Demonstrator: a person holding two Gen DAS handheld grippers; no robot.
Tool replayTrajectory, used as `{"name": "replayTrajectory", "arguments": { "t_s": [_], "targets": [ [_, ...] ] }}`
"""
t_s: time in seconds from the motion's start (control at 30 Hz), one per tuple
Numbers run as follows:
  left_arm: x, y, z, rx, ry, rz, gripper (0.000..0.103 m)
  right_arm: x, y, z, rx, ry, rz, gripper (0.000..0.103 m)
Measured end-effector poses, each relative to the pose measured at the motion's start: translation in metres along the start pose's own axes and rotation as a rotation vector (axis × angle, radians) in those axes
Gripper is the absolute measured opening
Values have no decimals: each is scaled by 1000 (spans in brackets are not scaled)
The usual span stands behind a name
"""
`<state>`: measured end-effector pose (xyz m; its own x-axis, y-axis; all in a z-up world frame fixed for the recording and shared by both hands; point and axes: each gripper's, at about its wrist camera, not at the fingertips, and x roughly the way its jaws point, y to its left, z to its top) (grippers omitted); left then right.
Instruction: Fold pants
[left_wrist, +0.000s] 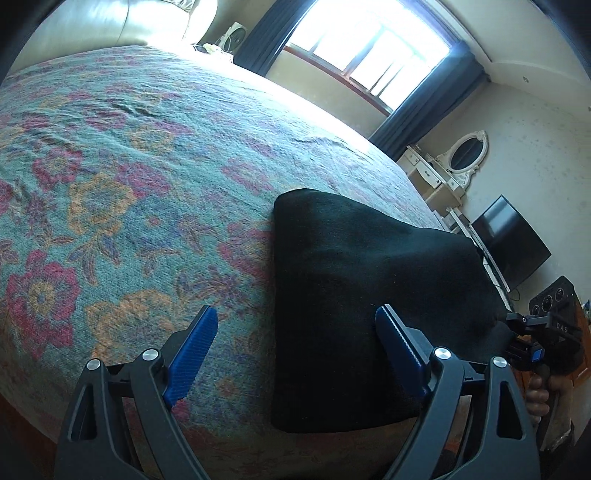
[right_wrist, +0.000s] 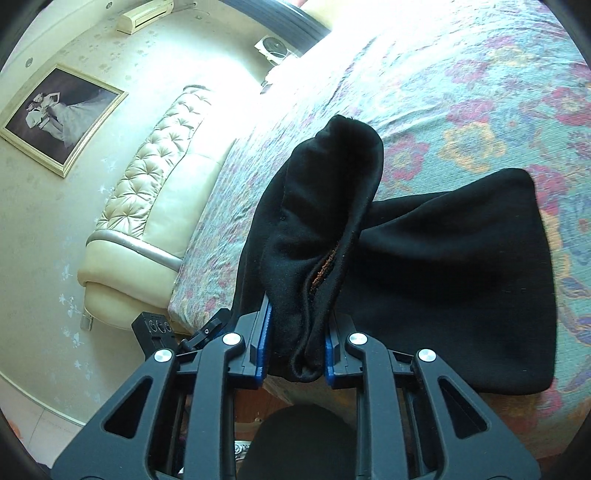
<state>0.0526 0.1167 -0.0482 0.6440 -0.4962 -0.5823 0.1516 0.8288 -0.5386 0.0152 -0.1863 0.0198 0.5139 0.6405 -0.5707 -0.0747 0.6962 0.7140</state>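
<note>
Black pants (left_wrist: 369, 266) lie folded on a floral bedspread (left_wrist: 110, 184) near the bed's front edge. In the left wrist view, my left gripper (left_wrist: 295, 314) hangs open just above the bed; its right finger is over the pants, its left finger is over bare cover, and nothing is between them. In the right wrist view, my right gripper (right_wrist: 297, 325) is shut on a bunched end of the pants (right_wrist: 325, 206), which stands lifted above the cover. The rest of the pants (right_wrist: 461, 277) lies flat to the right. The right gripper (left_wrist: 543, 332) and the hand holding it show at the far right of the left wrist view.
A padded cream headboard (right_wrist: 155, 184) closes one end of the bed. A bright window with dark curtains (left_wrist: 369, 48), a white dresser with an oval mirror (left_wrist: 465, 151) and a dark screen (left_wrist: 513, 240) stand beyond it. The bed's edge runs just under both grippers.
</note>
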Motion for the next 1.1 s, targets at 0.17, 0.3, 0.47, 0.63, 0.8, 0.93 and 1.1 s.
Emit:
{"name": "replayTrajectory", "arguments": {
  "t_s": [0.17, 0.3, 0.47, 0.63, 0.8, 0.93, 1.1],
  "targets": [
    [24, -30, -14, 88, 63, -19, 86, -25, -28, -6, 41, -34, -45, 21],
    [41, -45, -23, 124, 108, -34, 86, -37, -42, -7, 61, -48, -68, 20],
    [47, -56, -25, 177, 113, -32, 86, -40, -67, -13, 97, -45, -95, 20],
    [47, -57, -25, 199, 121, -31, 86, -41, -102, -20, 178, -37, -106, 22],
    [45, -44, -23, 173, 118, -25, 86, -79, -110, -16, 237, -143, -161, 42],
    [38, -37, -19, 138, 79, -15, 86, -96, -97, -6, 220, -191, -34, 50],
    [41, -34, -23, 132, 99, -8, 86, -59, -97, 6, 229, -72, 78, 50]
  ]
}}
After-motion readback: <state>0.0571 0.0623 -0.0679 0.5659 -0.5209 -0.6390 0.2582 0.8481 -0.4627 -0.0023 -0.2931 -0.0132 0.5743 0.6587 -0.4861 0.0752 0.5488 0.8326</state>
